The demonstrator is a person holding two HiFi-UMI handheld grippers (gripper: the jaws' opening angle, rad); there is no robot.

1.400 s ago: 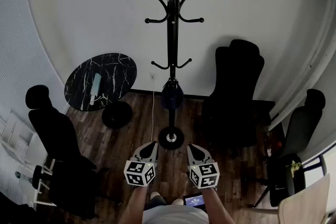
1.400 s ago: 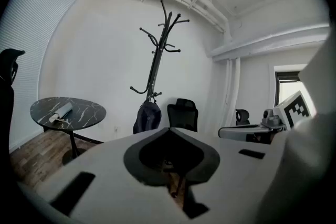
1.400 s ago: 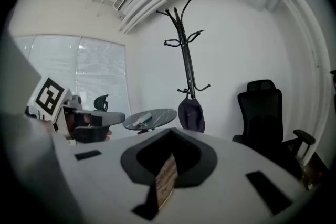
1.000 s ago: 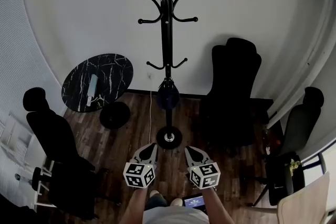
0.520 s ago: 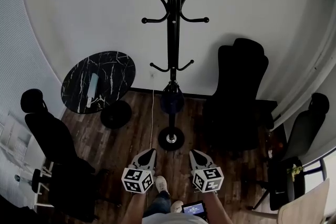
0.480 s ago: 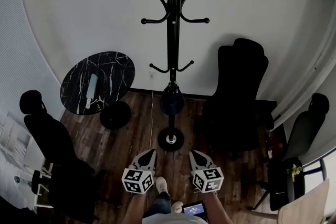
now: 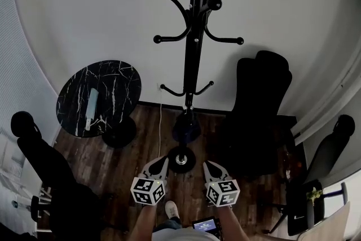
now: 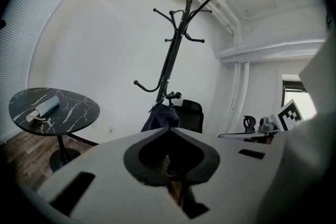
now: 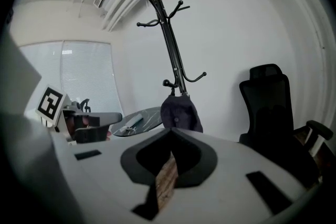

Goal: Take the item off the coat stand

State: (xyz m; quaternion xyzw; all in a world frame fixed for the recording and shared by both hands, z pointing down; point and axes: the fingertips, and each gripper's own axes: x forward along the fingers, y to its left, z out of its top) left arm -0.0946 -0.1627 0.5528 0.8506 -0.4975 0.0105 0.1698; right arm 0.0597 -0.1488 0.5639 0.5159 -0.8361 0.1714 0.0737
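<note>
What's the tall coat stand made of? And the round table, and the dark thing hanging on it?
Coat stand: probably black-painted metal; thin, smooth tubes with ball tips. Round table: looks like black marble, or a print of it; white veins. Hanging item: soft dark fabric; it sags.

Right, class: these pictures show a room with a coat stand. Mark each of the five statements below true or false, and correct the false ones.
1. A dark cloth bag hangs from a low hook of the coat stand. True.
2. The left gripper is clamped on the bag. False: its jaws are shut on nothing, and it is short of the stand.
3. A pale object lies on the round marble table. True.
4. The right gripper is wide open. False: it is shut and empty.
5. Coats hang from the stand's top hooks. False: those hooks are bare.
</note>
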